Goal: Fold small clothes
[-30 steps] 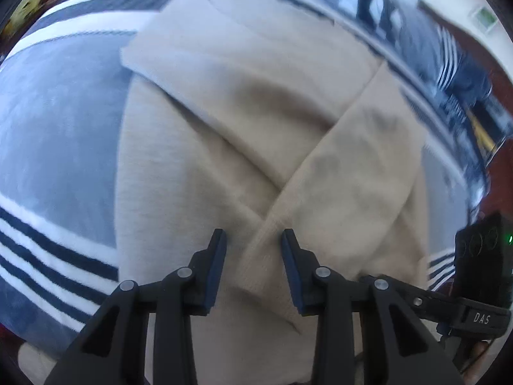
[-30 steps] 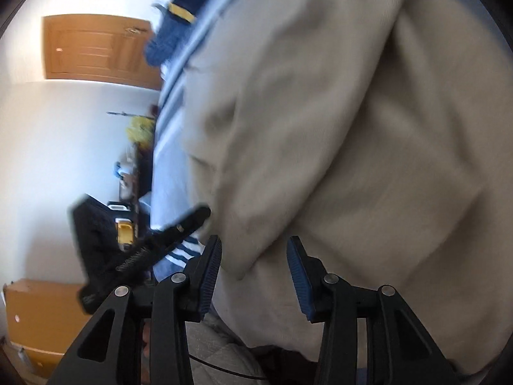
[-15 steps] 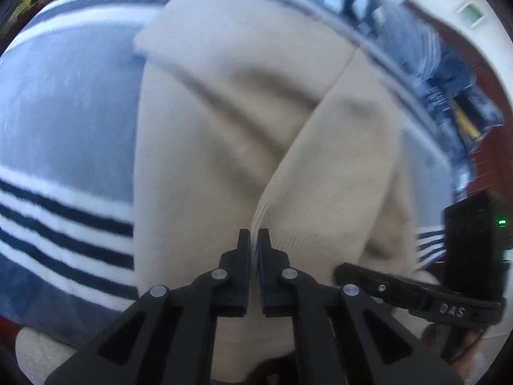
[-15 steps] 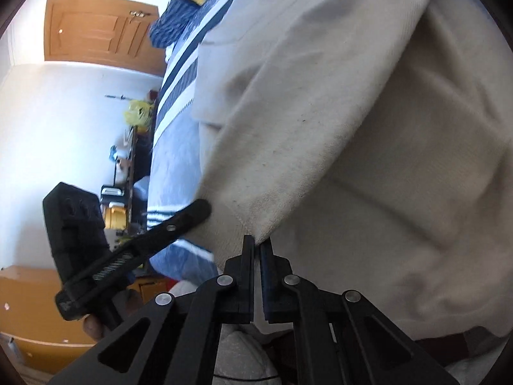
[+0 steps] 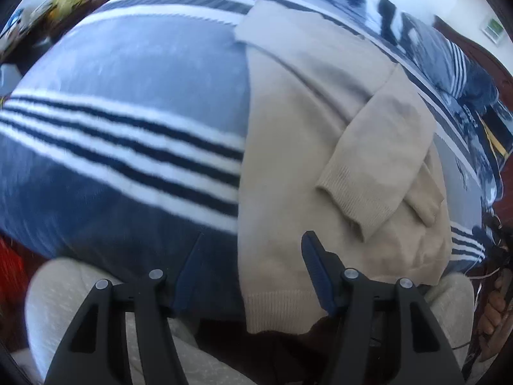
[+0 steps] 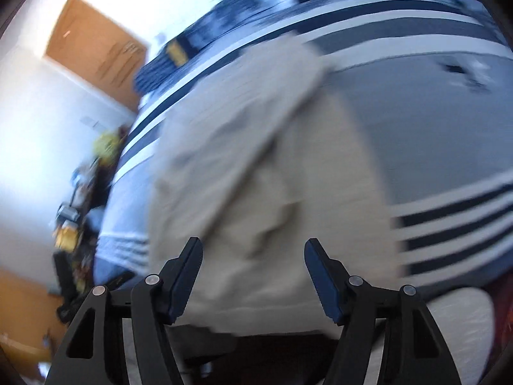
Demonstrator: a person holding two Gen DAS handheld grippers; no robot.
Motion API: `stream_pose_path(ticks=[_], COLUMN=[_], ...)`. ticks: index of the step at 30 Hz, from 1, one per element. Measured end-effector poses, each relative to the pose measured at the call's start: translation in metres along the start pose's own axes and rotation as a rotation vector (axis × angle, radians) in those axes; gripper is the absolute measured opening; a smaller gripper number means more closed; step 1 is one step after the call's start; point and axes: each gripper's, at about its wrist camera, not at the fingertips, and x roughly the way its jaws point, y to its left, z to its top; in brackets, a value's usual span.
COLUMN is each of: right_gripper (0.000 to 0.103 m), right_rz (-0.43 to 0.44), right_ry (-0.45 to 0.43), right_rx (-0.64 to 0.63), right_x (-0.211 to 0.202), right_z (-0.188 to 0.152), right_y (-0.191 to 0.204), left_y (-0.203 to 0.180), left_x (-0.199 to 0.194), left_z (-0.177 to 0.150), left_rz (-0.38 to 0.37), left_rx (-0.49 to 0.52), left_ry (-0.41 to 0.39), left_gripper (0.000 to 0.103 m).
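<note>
A blanket (image 5: 134, 102) in grey-blue with white and navy stripes covered the bed. A darker patterned quilt (image 5: 461, 73) lay bunched along its far edge, with a yellow label (image 6: 178, 52) on it. A wooden door (image 6: 102, 48) stood in a white wall (image 6: 38, 147). Blurred clutter with something yellow (image 6: 107, 142) sat beside the bed. A small green-and-white plate (image 5: 493, 27) hung on the wall.
</note>
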Motion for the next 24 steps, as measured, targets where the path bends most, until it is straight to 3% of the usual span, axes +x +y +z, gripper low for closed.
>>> stream_pose_path(ticks=[7, 10, 11, 13, 16, 20, 21, 23, 24], right_gripper=[0.063, 0.056, 0.047, 0.039, 0.039, 0.039, 0.039, 0.039, 0.037], right_rz=[-0.173, -0.141, -0.14, -0.096, -0.102, -0.103, -0.109, -0.113, -0.11], right_ry=[-0.019, 0.015, 0.029, 0.032, 0.052, 0.14, 0.144, 0.151, 0.149], right_rx=[0.091, 0.125, 0.141, 0.198, 0.172, 0.145, 0.143, 0.145, 0.143], right_x=[-0.003, 0.005, 0.011, 0.011, 0.017, 0.036, 0.038, 0.04, 0.039], right_z=[-0.005, -0.019, -0.024, -0.025, -0.024, -0.036, -0.035, -0.035, -0.036], right_y=[-0.076, -0.1, -0.102, -0.111, -0.104, -0.097, -0.096, -0.096, -0.096], left_y=[-0.017, -0.013, -0.01, -0.008, -0.003, -0.002, -0.003, -0.004, -0.001], left_x=[0.025, 0.026, 0.025, 0.023, 0.03, 0.037, 0.038, 0.036, 0.032], left_z=[-0.017, -0.019, -0.021, -0.025, -0.03, -0.032, -0.032, -0.033, -0.034], left_rz=[-0.003, -0.009, -0.021, -0.056, -0.108, -0.096, -0.084, -0.052, -0.07], left_rx=[0.029, 0.016, 0.004, -0.013, -0.047, -0.059, -0.059, -0.054, -0.061], left_ry=[0.053, 0.062, 0.069, 0.083, 0.128, 0.143, 0.141, 0.137, 0.13], left_gripper=[0.061, 0.061, 0.061, 0.061, 0.061, 0.06, 0.055, 0.034, 0.017])
